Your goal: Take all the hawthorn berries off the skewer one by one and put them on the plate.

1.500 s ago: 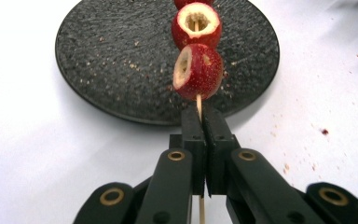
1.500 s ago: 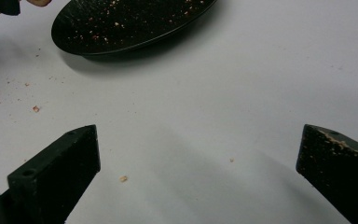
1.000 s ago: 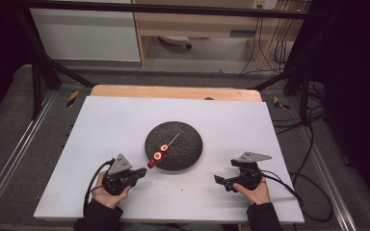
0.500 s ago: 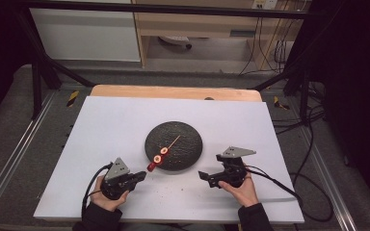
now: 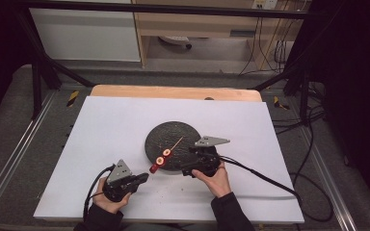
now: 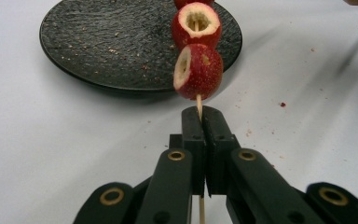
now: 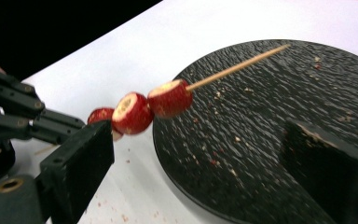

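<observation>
Gripping, left gripper [image 5: 142,178]: jaws were pressed together on the bare near end of the skewer [image 6: 199,106]; in the left gripper view the stick ran up between them and out toward the fruit.
Left hand [image 5: 107,202]: sat at the near edge of the table [image 5: 101,125], cable looping off to the gripper's left.
Skewer: thin wooden stick, angled from the left gripper up and away over the plate [image 5: 160,139]; near end was off the plate, far tip was over it.
Fruit [image 6: 198,71]: three red hollowed pieces threaded on the stick, bunched toward the near end; nearest one sat just beyond the left gripper, the others at the plate's near rim.
Right gripper [image 5: 189,161]: jaws were wide apart, holding nothing; in the right gripper view one jaw was on the table side of the fruit, the other over the plate, the skewer crossing between them with no contact visible.
Right hand [image 5: 215,179]: was just beside the plate's near right rim.
Plate: round, dark, rough-textured, speckled with crumbs; near the table's middle.
Table: white top, red specks scattered near the plate.
</observation>
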A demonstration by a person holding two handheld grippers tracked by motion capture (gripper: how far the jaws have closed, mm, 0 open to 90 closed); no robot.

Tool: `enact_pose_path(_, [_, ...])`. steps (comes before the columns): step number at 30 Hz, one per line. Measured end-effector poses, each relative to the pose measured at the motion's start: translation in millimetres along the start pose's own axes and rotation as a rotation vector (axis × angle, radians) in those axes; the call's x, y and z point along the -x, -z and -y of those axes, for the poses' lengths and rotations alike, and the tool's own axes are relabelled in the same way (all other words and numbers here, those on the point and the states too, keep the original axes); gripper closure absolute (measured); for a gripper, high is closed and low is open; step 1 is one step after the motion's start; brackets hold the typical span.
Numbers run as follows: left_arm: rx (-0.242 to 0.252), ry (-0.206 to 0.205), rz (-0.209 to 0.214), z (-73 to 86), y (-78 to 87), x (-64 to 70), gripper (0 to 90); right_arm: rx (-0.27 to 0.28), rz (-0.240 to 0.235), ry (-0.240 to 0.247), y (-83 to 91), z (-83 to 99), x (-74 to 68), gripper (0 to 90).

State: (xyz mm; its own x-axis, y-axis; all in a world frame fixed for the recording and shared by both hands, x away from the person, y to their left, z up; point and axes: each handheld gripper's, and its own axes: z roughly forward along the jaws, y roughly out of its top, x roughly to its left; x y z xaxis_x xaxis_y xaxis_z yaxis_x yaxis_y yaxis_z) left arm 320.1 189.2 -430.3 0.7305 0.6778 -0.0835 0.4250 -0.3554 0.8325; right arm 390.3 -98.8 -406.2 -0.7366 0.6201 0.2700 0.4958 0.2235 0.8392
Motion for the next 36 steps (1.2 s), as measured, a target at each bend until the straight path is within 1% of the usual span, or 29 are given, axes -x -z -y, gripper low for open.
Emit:
enact_pose_path(1, [0.001,-0.001,-0.001,-0.1,0.4,0.1,88.3,0.000,0.000,0.000,0.0,0.0,0.0,13.6])
enact_pose_path(2, [0.003,-0.004,-0.002,-0.2,0.8,0.3,88.3,0.005,-0.004,-0.005,-2.1,-1.8,-0.7,15.6])
enact_pose_path(3, [0.003,-0.004,-0.002,-0.4,1.0,0.5,88.3,0.023,-0.014,-0.017,-5.5,-4.8,-1.0,18.5])
enact_pose_path(4, [0.008,-0.003,-0.002,-0.4,1.1,0.7,88.3,0.023,-0.014,-0.017,-5.5,-4.8,-1.0,18.5])
enact_pose_path(5, [0.009,-0.002,0.000,-0.5,1.1,1.0,88.3,0.035,-0.022,-0.031,-8.4,-7.2,-0.7,23.0])
enact_pose_path(7, [0.010,-0.004,-0.002,-0.5,1.1,1.6,88.3,0.038,-0.024,-0.035,-9.5,-7.9,-0.7,24.1])
enact_pose_path(10, [0.010,-0.005,-0.002,-0.6,0.9,2.2,88.3,0.037,-0.038,-0.042,-15.8,-9.7,-1.0,28.9])
enact_pose_path(12, [0.012,-0.008,-0.001,-0.8,1.2,2.8,88.3,0.036,-0.047,-0.055,-19.2,-10.3,-1.3,33.0])
enact_pose_path(13, [0.015,-0.006,-0.001,-0.9,1.3,3.1,88.3,0.036,-0.054,-0.065,-22.0,-10.1,-0.9,37.0])
enact_pose_path(16, [0.016,-0.009,-0.001,-1.0,1.1,3.8,88.3,0.031,-0.059,-0.064,-24.3,-9.7,-0.2,39.9])
enact_pose_path(18, [0.014,-0.010,0.000,-1.1,0.6,4.5,88.3,0.023,-0.066,-0.060,-26.9,-8.5,0.9,44.7])
enact_pose_path(19, [0.013,-0.012,-0.001,-1.0,0.4,4.6,88.3,0.023,-0.066,-0.060,-26.9,-8.5,0.9,44.7])
enact_pose_path(21, [0.010,-0.013,0.000,-0.8,-0.3,4.7,88.3,0.022,-0.076,-0.060,-27.4,-7.9,0.6,49.0])
enact_pose_path(22, [0.010,-0.012,0.000,-0.7,-0.3,4.6,88.3,0.022,-0.076,-0.060,-27.4,-7.9,0.6,49.0])
enact_pose_path(24, [0.014,-0.011,-0.001,-0.7,0.3,4.7,88.3,0.019,-0.078,-0.061,-27.6,-7.7,0.7,53.9])
enact_pose_path(28, [0.016,-0.012,-0.001,-0.8,0.7,4.3,88.3,0.017,-0.100,-0.083,-27.8,-8.7,1.4,57.8])
enact_pose_path(33, [0.023,-0.014,-0.001,-1.1,1.4,4.4,88.3,0.012,-0.109,-0.099,-26.5,-10.3,2.1,59.5])
enact_pose_path(36, [0.031,-0.016,-0.001,-1.6,1.9,5.2,88.4,0.019,-0.110,-0.103,-23.8,-12.1,1.7,60.6])
